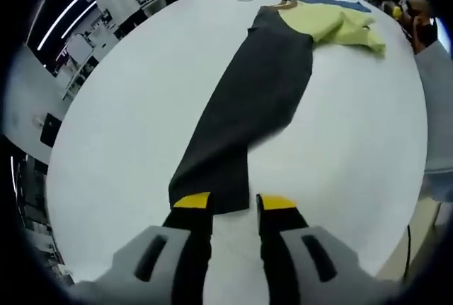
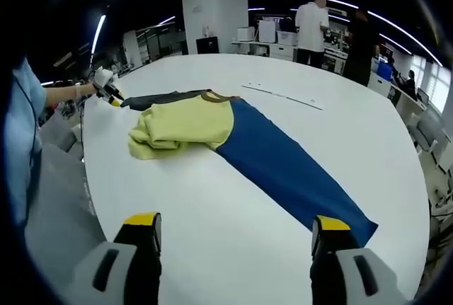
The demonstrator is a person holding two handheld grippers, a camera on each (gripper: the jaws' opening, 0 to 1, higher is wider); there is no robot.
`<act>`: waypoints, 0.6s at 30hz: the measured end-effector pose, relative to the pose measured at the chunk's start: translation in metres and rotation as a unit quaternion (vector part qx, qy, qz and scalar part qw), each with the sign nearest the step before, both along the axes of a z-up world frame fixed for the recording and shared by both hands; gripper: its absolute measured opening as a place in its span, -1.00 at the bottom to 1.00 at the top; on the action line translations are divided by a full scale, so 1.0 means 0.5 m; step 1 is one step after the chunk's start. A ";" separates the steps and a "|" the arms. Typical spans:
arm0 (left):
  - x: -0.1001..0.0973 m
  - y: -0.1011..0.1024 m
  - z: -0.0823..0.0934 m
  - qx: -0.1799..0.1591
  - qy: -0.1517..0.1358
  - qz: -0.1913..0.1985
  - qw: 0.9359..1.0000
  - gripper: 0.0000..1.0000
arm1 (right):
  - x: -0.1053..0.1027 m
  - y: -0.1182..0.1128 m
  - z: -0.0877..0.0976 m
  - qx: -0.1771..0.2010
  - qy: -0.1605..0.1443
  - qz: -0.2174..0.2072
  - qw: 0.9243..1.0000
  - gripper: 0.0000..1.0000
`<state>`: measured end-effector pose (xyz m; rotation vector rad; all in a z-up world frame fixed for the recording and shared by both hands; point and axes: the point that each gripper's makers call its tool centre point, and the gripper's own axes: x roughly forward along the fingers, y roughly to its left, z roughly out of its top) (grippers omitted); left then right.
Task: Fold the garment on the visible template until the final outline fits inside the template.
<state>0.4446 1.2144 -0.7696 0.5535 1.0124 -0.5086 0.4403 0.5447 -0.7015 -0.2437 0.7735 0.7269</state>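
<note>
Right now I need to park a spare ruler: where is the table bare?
In the right gripper view, the white table is bare between the hand-held gripper and the blue sleeve, and beyond the garment toward the far edge. It is crowded around the bunched yellow body.

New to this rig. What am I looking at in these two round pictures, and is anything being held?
There is no robot arm here: a person holds a two-jaw gripper in each hand, and a fisheye camera rides on each one, looking forward along its jaws.

In the left gripper view, the left gripper stands open at the end of a long dark grey sleeve; whether the jaws touch it I cannot tell.

In the right gripper view, the right gripper is open, with a blue sleeve ending near one jaw.

Both sleeves belong to one garment with a bunched yellow body, lying on a white table. Nothing is clearly held. People stand in the background.
</note>
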 end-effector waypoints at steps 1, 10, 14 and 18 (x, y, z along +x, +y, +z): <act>-0.001 0.000 -0.002 -0.001 0.001 0.000 1.000 -0.58 | -0.001 -0.001 0.000 0.000 -0.001 -0.001 1.000 0.76; -0.012 -0.001 -0.019 -0.022 0.028 0.035 0.999 -0.89 | -0.007 -0.007 -0.001 -0.001 0.000 -0.009 1.000 0.76; -0.007 0.006 -0.015 -0.022 0.025 0.046 0.998 -1.00 | -0.006 0.003 0.003 0.004 -0.004 -0.006 1.000 0.76; -0.013 0.015 -0.012 -0.028 0.029 0.053 0.998 -1.00 | -0.005 0.007 0.004 0.005 -0.004 -0.004 1.000 0.78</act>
